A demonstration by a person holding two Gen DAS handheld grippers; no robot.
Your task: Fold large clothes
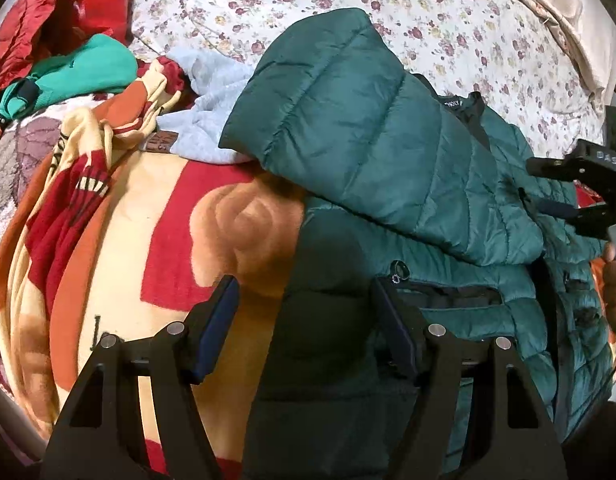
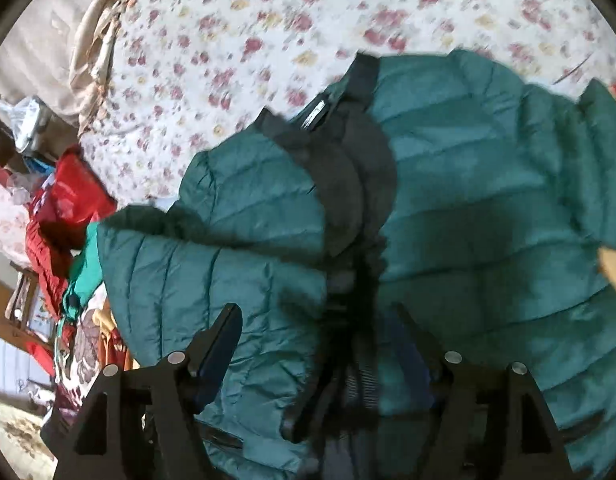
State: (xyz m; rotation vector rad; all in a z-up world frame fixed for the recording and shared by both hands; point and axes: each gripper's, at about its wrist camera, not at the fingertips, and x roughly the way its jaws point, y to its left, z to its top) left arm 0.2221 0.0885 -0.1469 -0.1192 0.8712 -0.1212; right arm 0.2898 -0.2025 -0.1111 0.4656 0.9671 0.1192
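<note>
A dark green quilted puffer jacket (image 1: 387,152) lies on the bed, one sleeve folded across its body. My left gripper (image 1: 308,312) is open just above the jacket's left hem edge, holding nothing. The right gripper shows at the right edge of the left wrist view (image 1: 579,188), over the jacket's far side. In the right wrist view the jacket (image 2: 467,200) fills the frame, black collar lining facing up. My right gripper (image 2: 319,332) is open, its jaws wide apart over the jacket's front zip; the image is blurred.
The jacket rests on a red, orange and cream blanket (image 1: 148,240) over a floral bedsheet (image 1: 387,0). A grey garment (image 1: 204,108), a bright green garment (image 1: 88,68) and red clothes (image 1: 48,12) lie at the left. Red clothes (image 2: 64,208) hang off the bed edge.
</note>
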